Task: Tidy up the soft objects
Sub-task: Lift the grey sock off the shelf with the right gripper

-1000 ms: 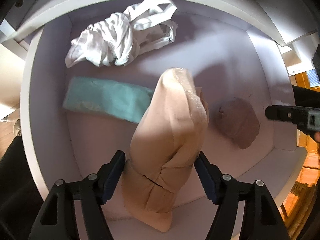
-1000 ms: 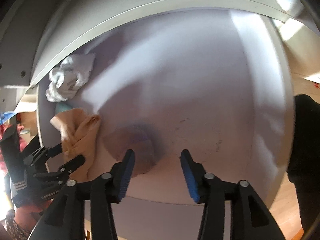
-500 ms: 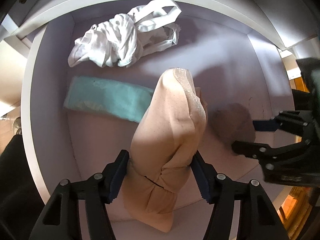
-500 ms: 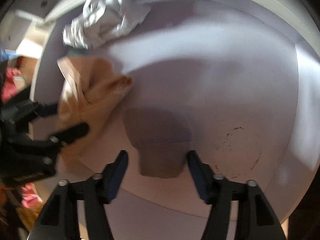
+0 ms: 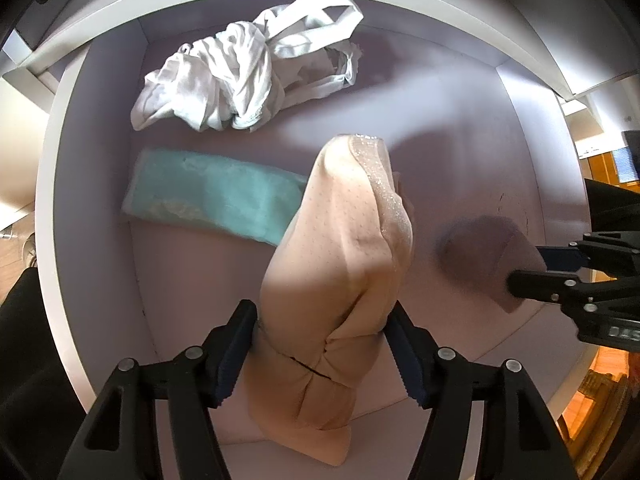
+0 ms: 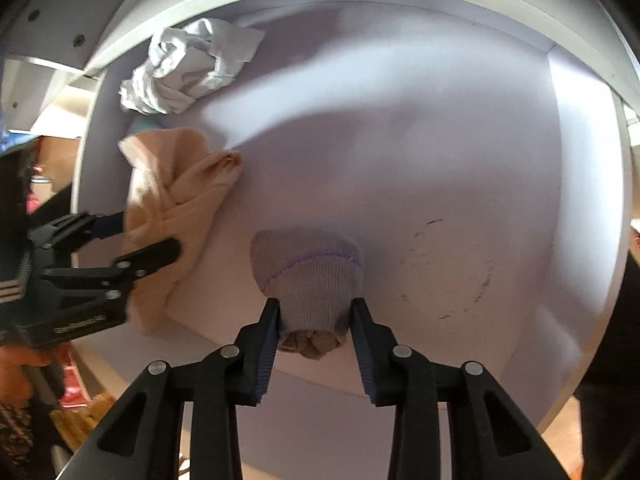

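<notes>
White shelf (image 6: 400, 120) below me. My left tongs (image 5: 320, 344) clamp a peach garment (image 5: 340, 260); right tongs (image 6: 316, 320), just closing, pinch a rolled sock (image 6: 308, 276).

This looks like a home, most likely a bedroom or closet corner: a white drawer (image 5: 100, 208) stands pulled out of a white cabinet, and its pale floor holds loose clothing. A crumpled white garment (image 5: 236, 80) with straps lies at the back, a folded mint-green cloth (image 5: 208, 196) sits beside it, and a peach undergarment (image 5: 340, 260) and a rolled lavender sock (image 6: 312, 280) lie nearer the front. Warm wooden flooring (image 5: 580, 396) shows past the drawer's edge.
</notes>
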`<state>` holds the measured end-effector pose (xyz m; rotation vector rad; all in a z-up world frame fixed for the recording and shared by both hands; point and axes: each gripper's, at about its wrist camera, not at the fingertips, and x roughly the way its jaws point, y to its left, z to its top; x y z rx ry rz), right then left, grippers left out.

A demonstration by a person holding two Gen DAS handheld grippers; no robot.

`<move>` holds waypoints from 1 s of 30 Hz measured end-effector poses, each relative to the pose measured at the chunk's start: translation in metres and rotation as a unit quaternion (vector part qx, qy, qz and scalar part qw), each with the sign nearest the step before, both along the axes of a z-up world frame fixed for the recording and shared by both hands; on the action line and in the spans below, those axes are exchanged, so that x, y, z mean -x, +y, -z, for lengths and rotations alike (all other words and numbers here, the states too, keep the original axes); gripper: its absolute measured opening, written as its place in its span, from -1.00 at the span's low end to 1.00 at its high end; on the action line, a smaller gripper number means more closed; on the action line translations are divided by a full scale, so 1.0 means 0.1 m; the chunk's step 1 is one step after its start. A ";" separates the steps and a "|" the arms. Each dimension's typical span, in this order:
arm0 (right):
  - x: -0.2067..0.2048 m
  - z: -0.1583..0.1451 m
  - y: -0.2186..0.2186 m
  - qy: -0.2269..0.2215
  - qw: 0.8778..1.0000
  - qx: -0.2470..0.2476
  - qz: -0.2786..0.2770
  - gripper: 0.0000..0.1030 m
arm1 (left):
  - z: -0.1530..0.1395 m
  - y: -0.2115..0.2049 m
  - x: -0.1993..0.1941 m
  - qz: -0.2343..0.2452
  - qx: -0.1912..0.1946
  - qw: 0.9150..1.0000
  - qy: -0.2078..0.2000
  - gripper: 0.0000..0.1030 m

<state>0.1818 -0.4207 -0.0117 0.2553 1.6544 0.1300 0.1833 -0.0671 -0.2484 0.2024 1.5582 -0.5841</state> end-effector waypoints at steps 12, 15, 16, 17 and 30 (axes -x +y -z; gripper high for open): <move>-0.05 0.22 0.26 -0.009 0.997 0.045 -0.064 0.23 | 0.09 -0.01 -0.03 -0.005 -0.004 1.000 0.005 0.33; -0.08 0.28 0.34 -0.007 0.996 0.038 -0.076 0.22 | 0.13 -0.02 -0.02 -0.008 -0.006 1.000 0.009 0.36; -0.08 0.30 0.37 -0.005 0.996 0.037 -0.079 0.22 | 0.16 -0.02 -0.02 -0.007 -0.006 1.000 0.010 0.37; -0.08 0.34 0.41 -0.003 0.996 0.036 -0.081 0.21 | 0.17 -0.02 -0.01 -0.006 -0.007 1.000 0.010 0.37; -0.01 0.51 0.41 0.014 0.999 0.015 -0.048 -0.07 | 0.15 -0.04 -0.02 0.002 -0.001 1.000 0.000 0.15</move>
